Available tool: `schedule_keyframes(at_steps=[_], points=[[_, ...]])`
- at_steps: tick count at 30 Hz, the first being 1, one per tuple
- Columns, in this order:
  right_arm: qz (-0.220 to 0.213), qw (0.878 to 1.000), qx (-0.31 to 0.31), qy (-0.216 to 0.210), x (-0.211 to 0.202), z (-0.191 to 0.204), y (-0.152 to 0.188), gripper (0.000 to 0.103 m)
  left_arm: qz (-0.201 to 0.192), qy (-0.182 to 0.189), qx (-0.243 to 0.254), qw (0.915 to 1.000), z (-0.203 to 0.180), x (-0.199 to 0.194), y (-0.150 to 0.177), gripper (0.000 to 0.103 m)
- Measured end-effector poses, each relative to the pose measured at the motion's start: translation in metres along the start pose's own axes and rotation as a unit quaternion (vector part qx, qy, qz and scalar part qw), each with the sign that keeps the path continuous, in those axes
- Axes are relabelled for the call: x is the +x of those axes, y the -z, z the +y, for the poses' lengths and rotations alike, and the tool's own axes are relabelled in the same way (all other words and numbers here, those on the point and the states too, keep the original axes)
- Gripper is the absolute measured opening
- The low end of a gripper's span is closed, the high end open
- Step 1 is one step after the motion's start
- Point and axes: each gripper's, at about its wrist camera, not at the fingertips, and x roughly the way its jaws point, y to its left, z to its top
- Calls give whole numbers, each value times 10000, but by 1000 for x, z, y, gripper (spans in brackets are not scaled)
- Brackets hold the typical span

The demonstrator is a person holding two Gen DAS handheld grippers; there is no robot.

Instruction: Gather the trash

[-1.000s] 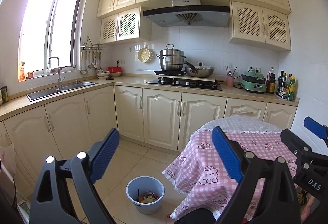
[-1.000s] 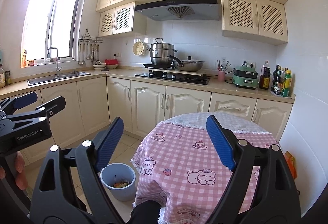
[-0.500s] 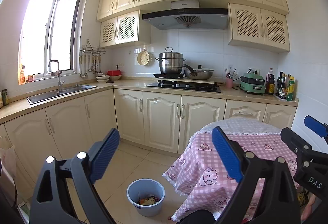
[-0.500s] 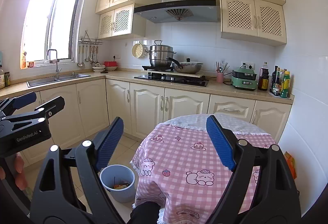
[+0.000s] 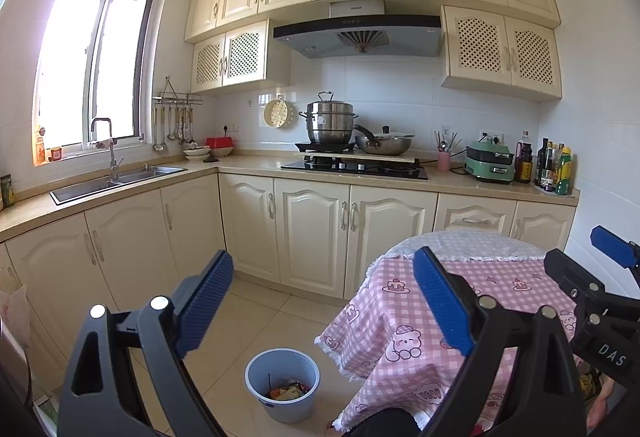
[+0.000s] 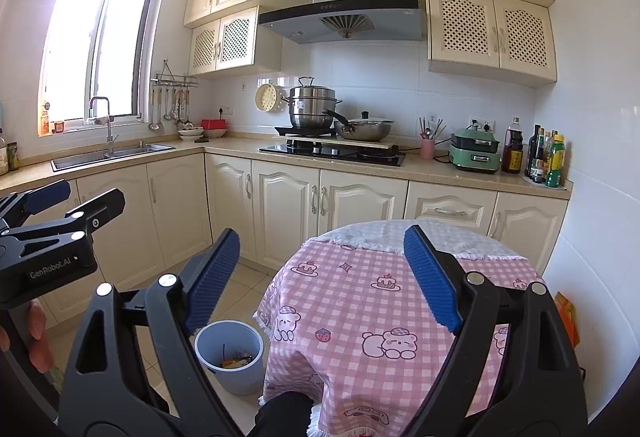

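Both wrist views face the kitchen, sharing the table (image 5: 500,277).

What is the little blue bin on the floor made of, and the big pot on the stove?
The bin looks like smooth matte plastic: even pale blue, thin rim. The pot looks like polished steel: silvery, mirror-like reflections.

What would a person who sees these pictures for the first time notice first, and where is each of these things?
The round table under a pink checked cloth with bear drawings fills the lower right. Beside it on the tiled floor stands a pale blue bin with scraps inside. In front, the right gripper and the left gripper hang open and empty, and behind them a steel steamer pot stands on the hob.
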Motion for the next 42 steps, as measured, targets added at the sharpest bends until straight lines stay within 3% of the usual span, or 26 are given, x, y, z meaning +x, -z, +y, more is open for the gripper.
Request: schedule_keyframes(at_steps=[42], points=[[93,10000,15,17,2,7,3,84,79,110,78,9999,1,6,7,90]])
